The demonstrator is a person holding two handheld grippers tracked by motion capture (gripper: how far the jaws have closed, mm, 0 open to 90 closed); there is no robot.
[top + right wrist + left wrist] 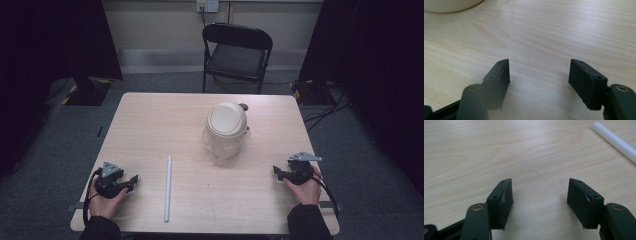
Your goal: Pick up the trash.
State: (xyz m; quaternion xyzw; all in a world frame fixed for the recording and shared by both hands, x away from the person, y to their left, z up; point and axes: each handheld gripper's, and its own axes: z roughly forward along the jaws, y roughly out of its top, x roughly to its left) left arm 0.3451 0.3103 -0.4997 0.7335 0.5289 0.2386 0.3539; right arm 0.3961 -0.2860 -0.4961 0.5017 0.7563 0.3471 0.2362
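Observation:
A small cream bin with a swing lid point(226, 130) stands near the middle of the wooden table point(150, 120), a clear liner bag hanging around its body. A long white rod point(168, 187) lies left of centre, pointing away from the person. My left gripper point(134, 179) rests at the front left of the table, open, jaws wide with bare wood between them point(540, 192); the white rod point(615, 141) crosses the top right of that view. My right gripper point(275, 171) rests at the front right, open and empty point(539, 71). The bin's base point(449, 5) edges the top left there.
A black folding chair point(236, 52) stands beyond the table's far edge. Dark curtains and stands flank both sides, with cables on the floor at the right point(325, 107). Open tabletop lies between the rod and the right gripper.

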